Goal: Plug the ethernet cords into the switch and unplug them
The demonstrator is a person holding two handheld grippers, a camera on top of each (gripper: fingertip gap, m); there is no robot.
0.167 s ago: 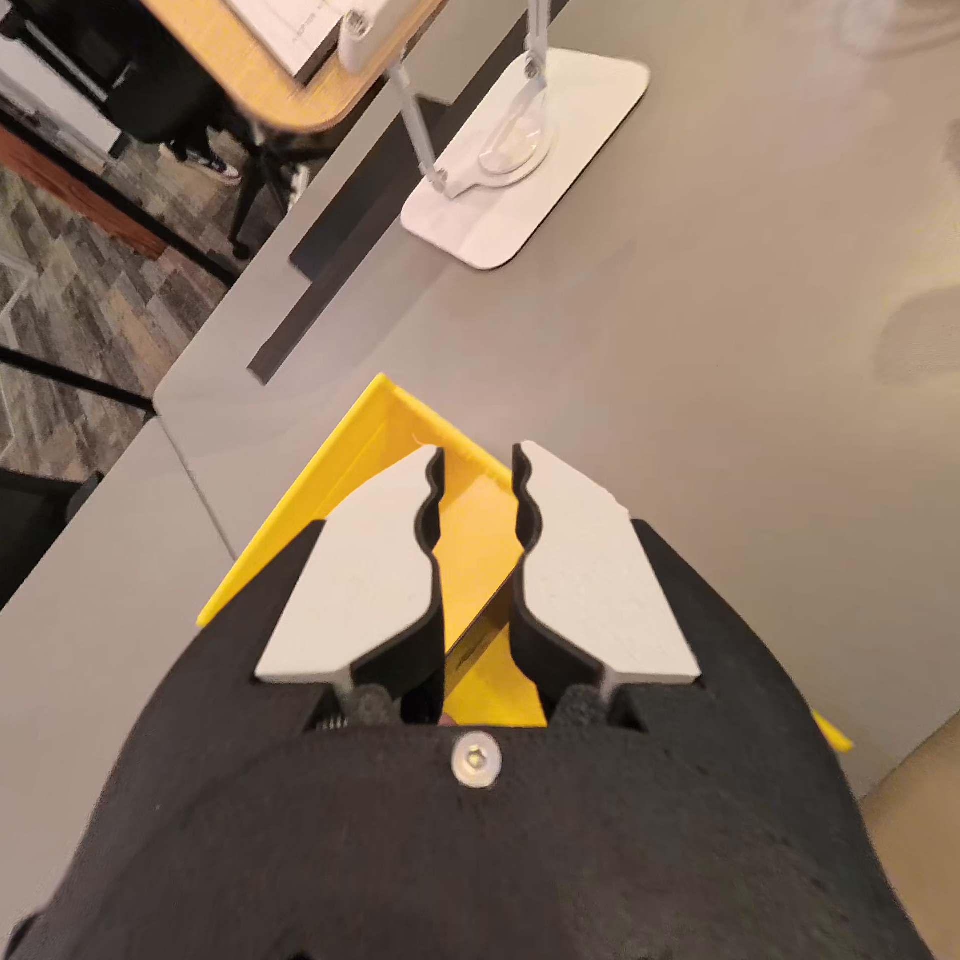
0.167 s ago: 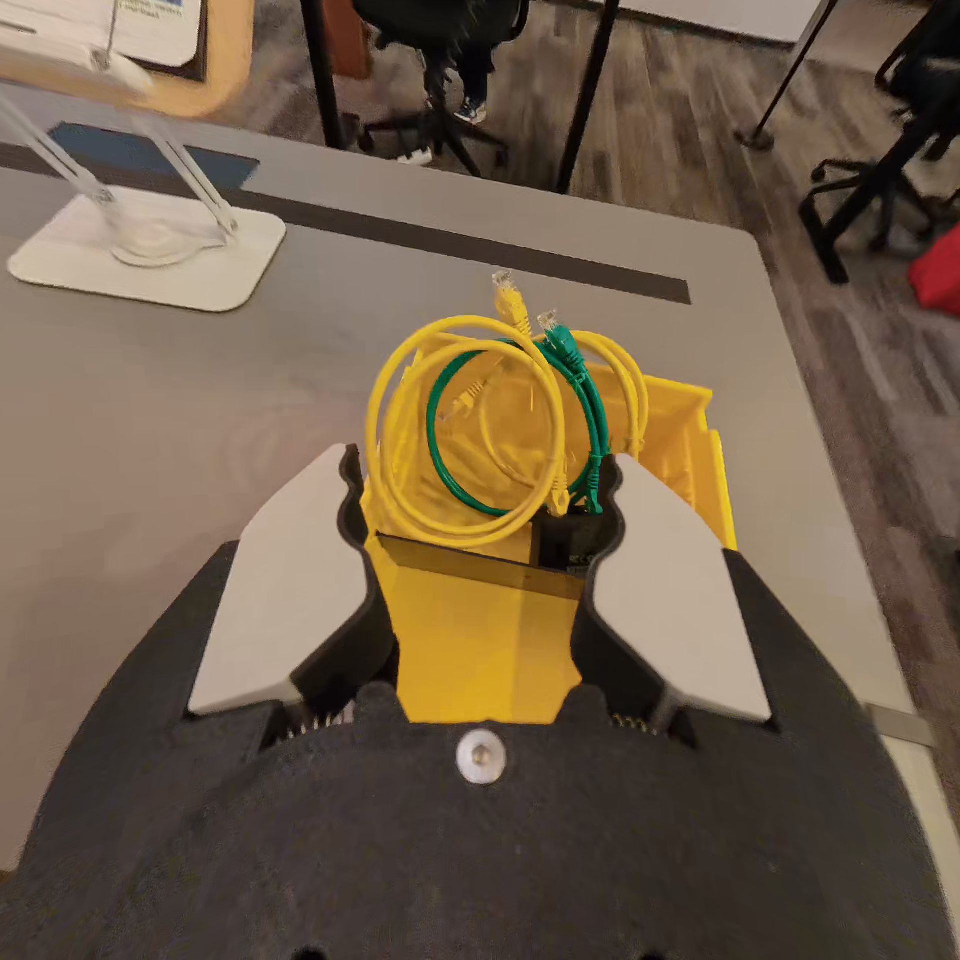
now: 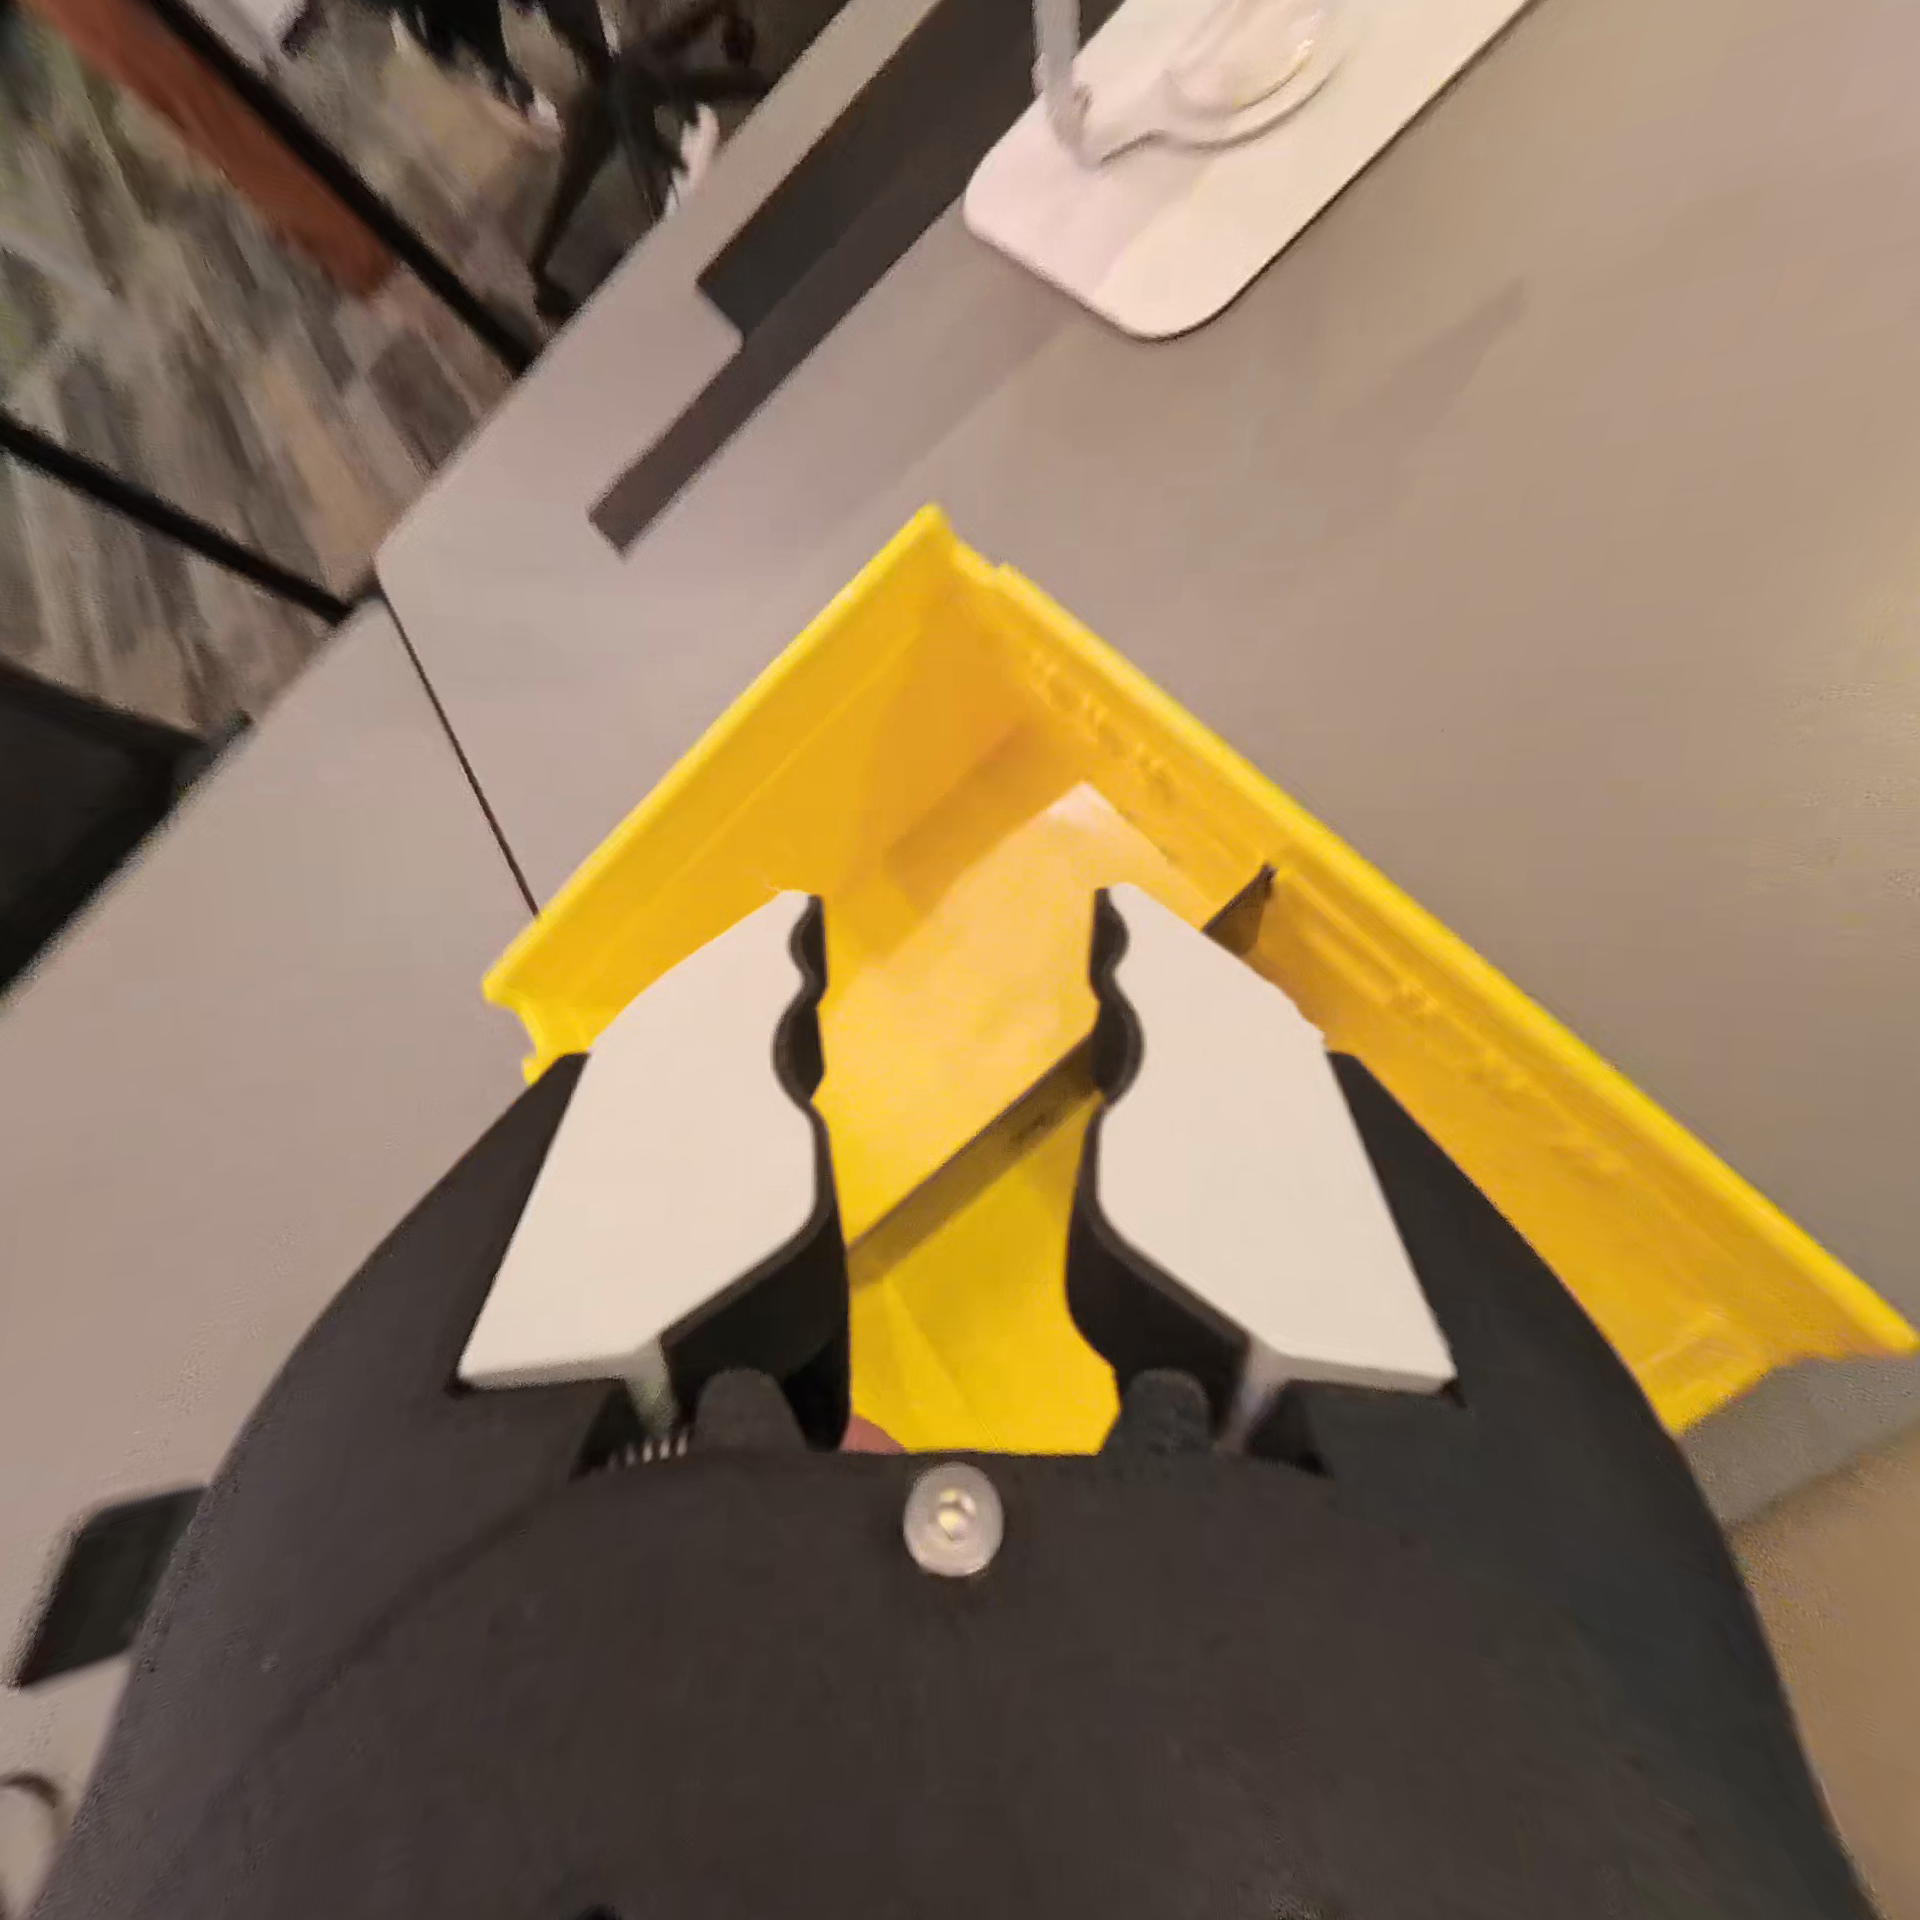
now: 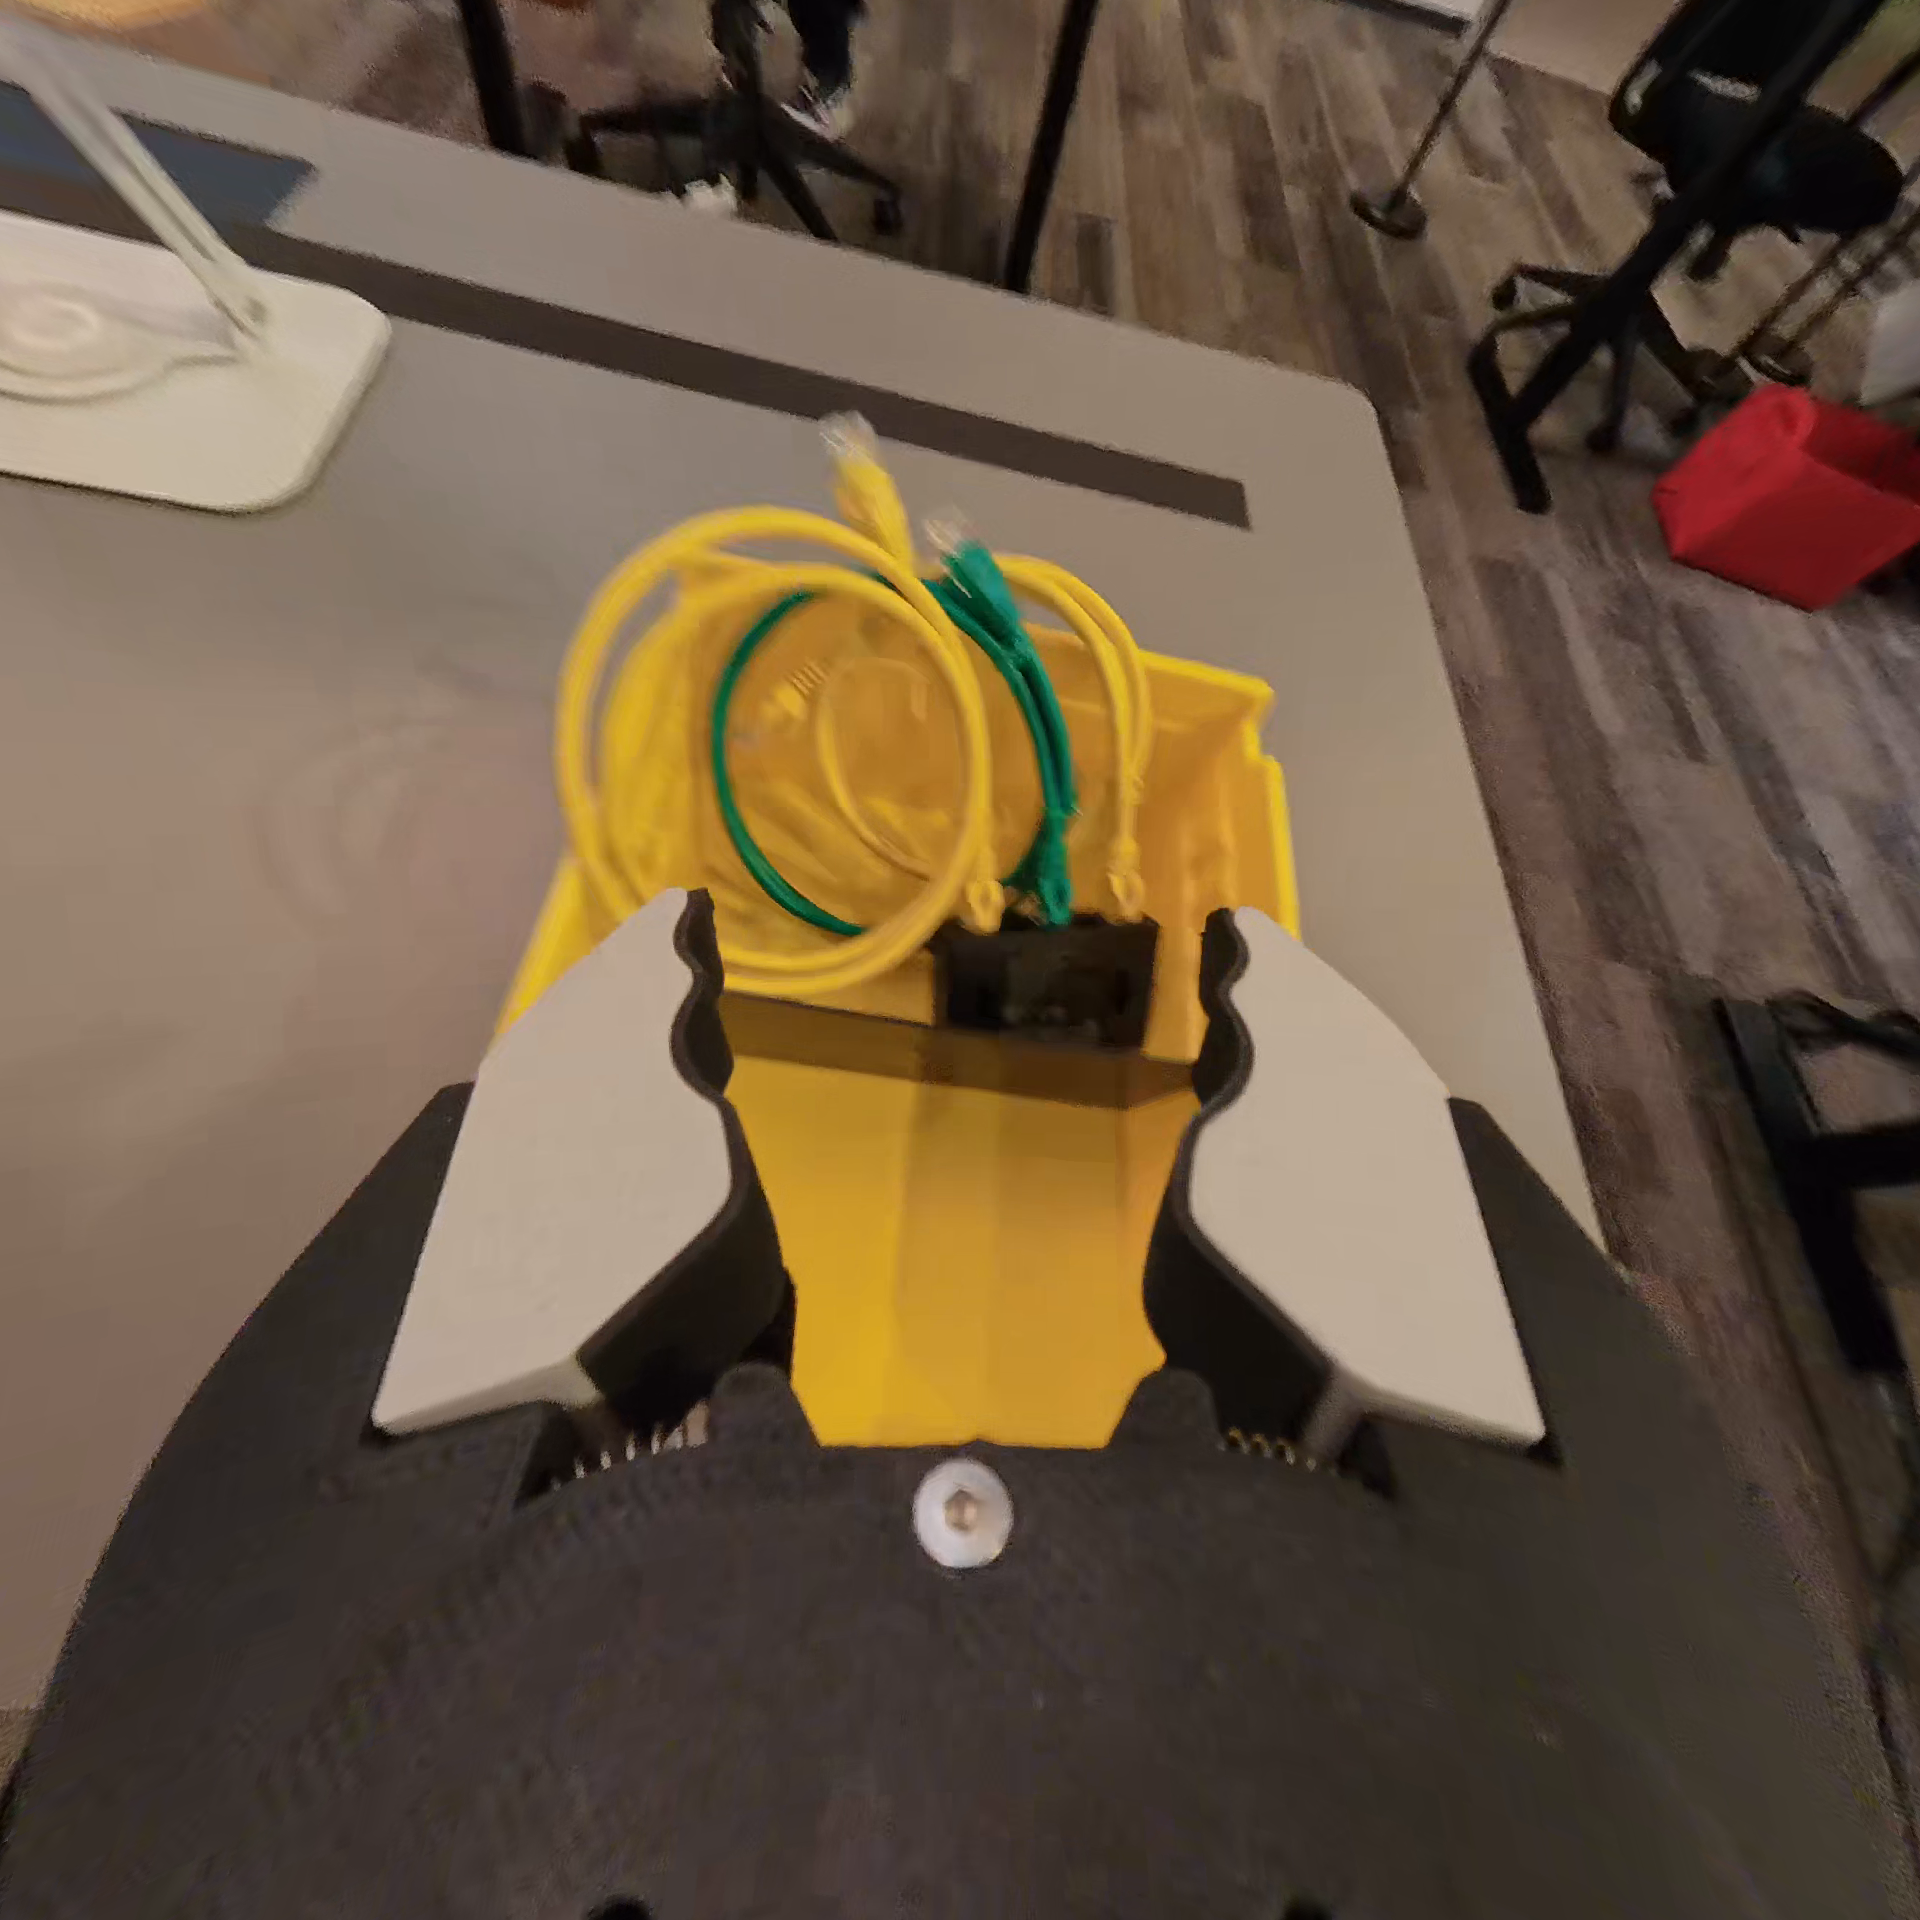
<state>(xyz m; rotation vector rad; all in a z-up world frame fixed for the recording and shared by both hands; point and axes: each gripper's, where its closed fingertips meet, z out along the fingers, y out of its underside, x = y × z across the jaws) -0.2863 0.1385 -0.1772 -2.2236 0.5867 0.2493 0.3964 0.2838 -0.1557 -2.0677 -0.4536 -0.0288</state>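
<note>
Thin yellow cords (image 4: 774, 727) and a green cord (image 4: 1039, 717) loop springily from the black switch (image 4: 1044, 977) inside the yellow bin (image 4: 1236, 790) on the bench (image 4: 312, 727). They look light and floppy; grip a stiff plug boot. Both the right gripper (image 4: 961, 966) and left gripper (image 3: 956, 951) are released, empty.

White stand base (image 3: 1226, 187), red bag (image 4: 1787, 499)

Left tool (image 3: 958, 914): your jaws now gape wider over the yellow bin (image 3: 1382, 997).
Right tool (image 4: 958, 920): you've spread wider; black switch (image 4: 1044, 971) now exposed.
</note>
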